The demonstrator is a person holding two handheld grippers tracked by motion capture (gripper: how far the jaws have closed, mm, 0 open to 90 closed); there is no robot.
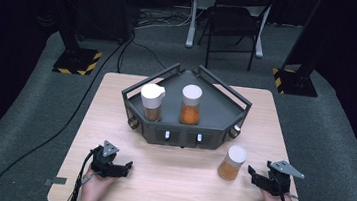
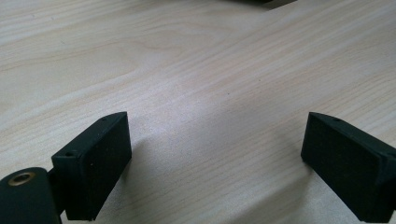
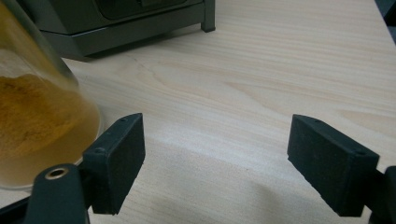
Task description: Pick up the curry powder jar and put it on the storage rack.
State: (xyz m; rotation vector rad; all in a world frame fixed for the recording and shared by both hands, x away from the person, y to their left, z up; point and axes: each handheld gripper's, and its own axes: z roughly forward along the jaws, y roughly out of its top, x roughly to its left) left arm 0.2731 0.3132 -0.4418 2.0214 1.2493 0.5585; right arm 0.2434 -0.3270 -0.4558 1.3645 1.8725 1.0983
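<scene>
A clear jar of orange powder with a white lid [image 1: 232,163] stands on the table in front of the dark rack, toward the right. My right gripper [image 1: 254,178] rests low just right of it, open, with only bare wood between its jaws [image 3: 215,161]; the jar [image 3: 37,116] sits outside the left jaw. Two more white-lidded jars stand on the rack: one with brown powder [image 1: 152,102] and one with orange powder [image 1: 190,105]. My left gripper [image 1: 124,167] lies near the table's front left, open over bare wood [image 2: 215,158].
The dark angular rack [image 1: 183,131] with raised rails takes up the table's far middle; its base corner [image 3: 140,23] shows ahead of the right gripper. The wooden table [image 1: 172,190] has bare room between the two grippers. A chair and stands are on the floor beyond.
</scene>
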